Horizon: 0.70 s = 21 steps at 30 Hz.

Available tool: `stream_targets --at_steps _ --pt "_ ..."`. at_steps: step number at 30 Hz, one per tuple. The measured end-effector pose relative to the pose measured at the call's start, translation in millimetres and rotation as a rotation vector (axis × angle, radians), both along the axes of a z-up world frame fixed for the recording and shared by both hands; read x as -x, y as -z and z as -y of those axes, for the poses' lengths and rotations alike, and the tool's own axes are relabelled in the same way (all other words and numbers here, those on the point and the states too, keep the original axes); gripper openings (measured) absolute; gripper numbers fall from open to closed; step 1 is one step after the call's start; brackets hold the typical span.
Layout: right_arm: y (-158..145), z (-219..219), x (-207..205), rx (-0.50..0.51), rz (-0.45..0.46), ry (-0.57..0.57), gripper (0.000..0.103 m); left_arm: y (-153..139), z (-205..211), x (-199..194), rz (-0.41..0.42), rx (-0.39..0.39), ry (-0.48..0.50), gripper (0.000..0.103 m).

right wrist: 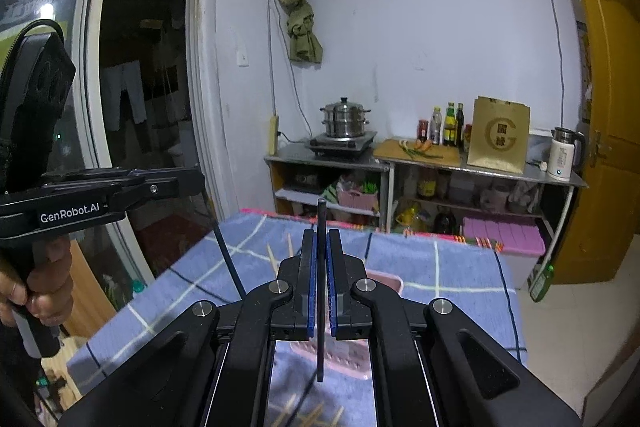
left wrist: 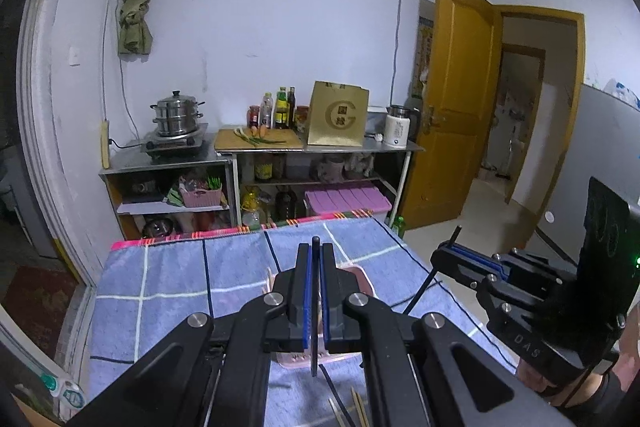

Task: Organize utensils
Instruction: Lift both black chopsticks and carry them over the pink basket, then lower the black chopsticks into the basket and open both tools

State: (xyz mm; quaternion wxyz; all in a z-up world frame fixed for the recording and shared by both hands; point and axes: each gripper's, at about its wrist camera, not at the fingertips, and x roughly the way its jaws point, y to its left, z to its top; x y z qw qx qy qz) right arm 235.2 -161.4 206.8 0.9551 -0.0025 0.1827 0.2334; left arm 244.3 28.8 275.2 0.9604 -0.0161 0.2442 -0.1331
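My left gripper (left wrist: 315, 253) is shut on a thin black chopstick (left wrist: 315, 351) that stands upright between its blue pads. My right gripper (right wrist: 320, 241) is shut on a second black chopstick (right wrist: 320, 327), also upright. Both hover above a pink tray (left wrist: 362, 277) on the blue checked cloth; the tray also shows in the right wrist view (right wrist: 384, 281). Wooden chopsticks lie on the cloth close below me (left wrist: 357, 407) and stick up by the tray (right wrist: 274, 259). The right gripper (left wrist: 460, 253) shows at the right of the left wrist view with its stick (left wrist: 424, 287).
The table with the blue cloth (left wrist: 180, 275) ends at a striped far edge. Behind it stand metal shelves with a steamer pot (left wrist: 176, 117), a cutting board (left wrist: 258, 139), bottles, a paper bag (left wrist: 338, 115) and a kettle (left wrist: 398, 127). A green bottle (right wrist: 542, 281) stands by the table's right corner.
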Motion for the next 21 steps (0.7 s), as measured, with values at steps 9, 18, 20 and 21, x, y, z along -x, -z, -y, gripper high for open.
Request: stream_targets --at_steps 9,18,20,21 --pt "-9.4 -9.8 -29.3 -0.043 0.019 0.004 0.004 -13.4 -8.8 -28.4 0.017 0.015 -0.017 0.003" --pt "-1.1 -16.0 -57.3 -0.081 0.029 0.006 0.004 -1.2 -13.6 -65.3 0.015 0.026 -0.021 0.003" --pt "3.8 -17.2 -61.5 -0.083 0.027 0.007 0.004 9.6 -16.7 -74.8 -0.003 0.033 -0.024 0.003" --pt "7.4 -18.3 -64.2 -0.081 0.025 0.007 0.004 13.8 -17.3 -79.1 -0.01 0.033 -0.024 0.003"
